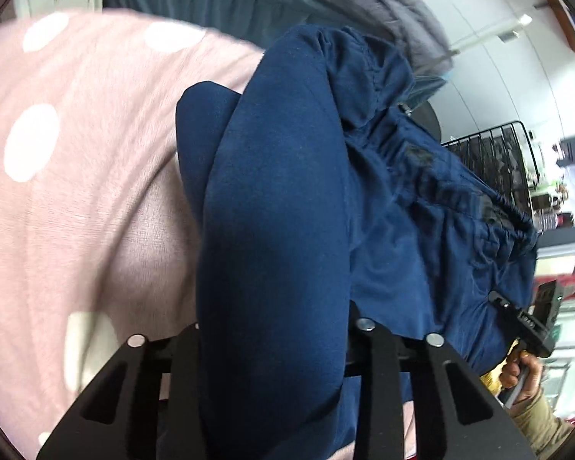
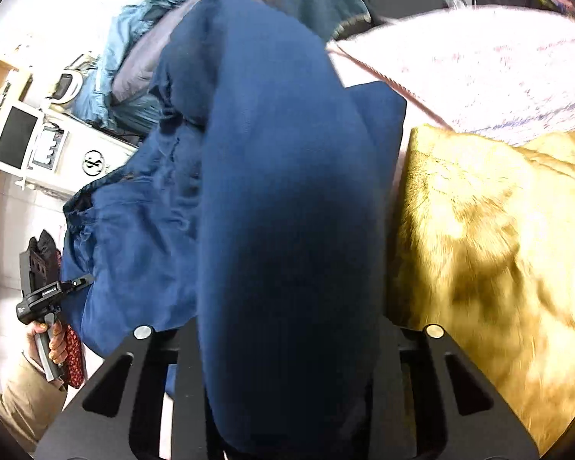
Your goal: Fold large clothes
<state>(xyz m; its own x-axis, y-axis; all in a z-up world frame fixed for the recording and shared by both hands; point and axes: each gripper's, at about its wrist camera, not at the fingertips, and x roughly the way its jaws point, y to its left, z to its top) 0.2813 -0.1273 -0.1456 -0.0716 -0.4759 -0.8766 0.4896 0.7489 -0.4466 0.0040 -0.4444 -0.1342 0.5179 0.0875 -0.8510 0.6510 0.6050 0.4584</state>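
— Two grippers, one garment: what have you got hold of?

— Both of mine are closed on the same navy garment [image 1: 272, 207]. In the left wrist view a thick roll of it runs up the middle of the frame, pinched between the fingers of my left gripper [image 1: 276, 349]. In the right wrist view my right gripper [image 2: 287, 345] clamps another dark fold of that cloth [image 2: 287, 211], which fills the centre from bottom to top.

— Where does the rest of it lie?

— It is bunched. In the left view the gathered elastic waistband [image 1: 460, 188] crosses the right half of the frame, and below it, at the right edge, my right gripper [image 1: 525, 322] shows with its tip against the cloth and the hand [image 1: 517, 372] on its handle. In the right view the mirror case: my left gripper [image 2: 53, 291] at the lower left, its tip touching the fabric's edge.

— And around it?

— A pink spread with white dots [image 1: 69, 176] fills the left of the left view, behind the cloth. In the right view a golden furry blanket [image 2: 490, 253] takes the right side, just beside the fold, with a pale patterned fabric [image 2: 479, 69] above it. Blue and grey bedding [image 2: 142, 50] is heaped in the upper left.
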